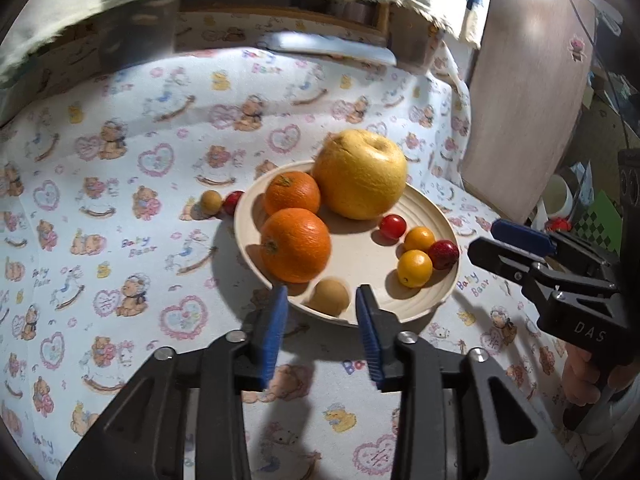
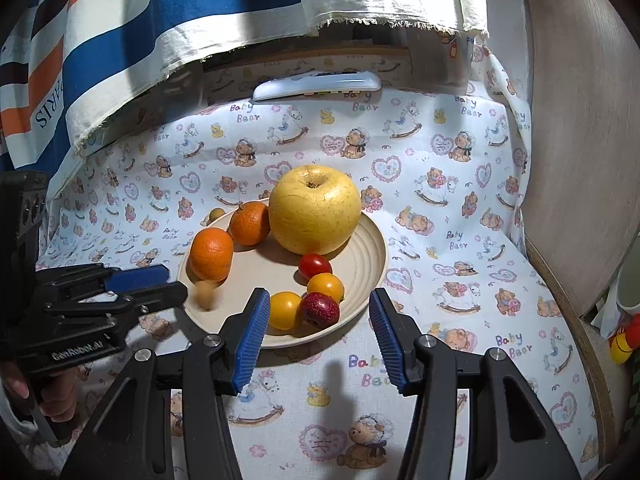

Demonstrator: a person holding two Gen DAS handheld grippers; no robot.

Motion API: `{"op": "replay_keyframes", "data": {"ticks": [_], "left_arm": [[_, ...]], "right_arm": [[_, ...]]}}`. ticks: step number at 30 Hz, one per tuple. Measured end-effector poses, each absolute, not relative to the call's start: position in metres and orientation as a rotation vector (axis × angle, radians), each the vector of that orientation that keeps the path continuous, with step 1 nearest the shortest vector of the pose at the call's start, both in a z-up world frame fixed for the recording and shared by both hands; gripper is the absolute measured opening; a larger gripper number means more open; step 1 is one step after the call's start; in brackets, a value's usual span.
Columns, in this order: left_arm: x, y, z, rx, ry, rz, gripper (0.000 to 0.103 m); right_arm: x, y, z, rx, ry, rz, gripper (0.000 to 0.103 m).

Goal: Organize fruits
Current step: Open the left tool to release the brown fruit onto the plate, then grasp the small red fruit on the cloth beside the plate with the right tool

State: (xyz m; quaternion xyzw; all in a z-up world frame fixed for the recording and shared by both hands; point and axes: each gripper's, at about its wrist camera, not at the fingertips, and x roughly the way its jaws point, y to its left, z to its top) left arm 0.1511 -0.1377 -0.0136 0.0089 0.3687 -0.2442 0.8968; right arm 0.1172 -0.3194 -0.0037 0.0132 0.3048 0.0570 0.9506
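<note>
**Both grippers open near fruit plate, small tan fruit at plate rim**

Left gripper is sitting at lower centre of its frame, ribbed blue pads apart, nothing clamped. A small round tan fruit is lying just past the fingers, on the near rim of the plate. In the right wrist view this fruit is looking motion-blurred at the plate's left edge.

Right gripper is also spread wide, holding nothing, pointing at the near edge of the plate. Plate is round, shallow, cream, with concentric ridges.

On the plate:
- big yellow pear-like fruit, rough matte skin, dimpled top, at the back
- two oranges, front one and rear one, pebbled glossy peel, touching each other
- smooth red cherry tomato
- two yellow cherry tomatoes
- dark red speckled fruit, right rim, touching the yellow ones

Off the plate, left of it in the left wrist view: another tan round fruit and a red one, resting on the tabletop cloth, a white fabric with bear and heart print. Striped blue, white and orange cloth is hanging across the upper left of the right wrist view. White long remote-like object is lying at the back.
</note>
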Motion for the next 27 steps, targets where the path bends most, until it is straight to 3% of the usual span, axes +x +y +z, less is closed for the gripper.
{"op": "replay_keyframes", "data": {"ticks": [4,9,27], "left_arm": [[0.146,-0.127,-0.007,0.023,0.731,-0.480,0.038],[0.144,-0.111,0.000,0.024,0.695,-0.432,0.057],[0.149,-0.057,0.024,0.017,0.635,-0.320,0.058]], "right_arm": [[0.118,-0.320,-0.005,0.030,0.624,0.113,0.053],[0.118,-0.320,-0.006,0.033,0.622,0.114,0.053],[0.122,-0.316,0.001,0.037,0.610,0.109,0.053]]}}
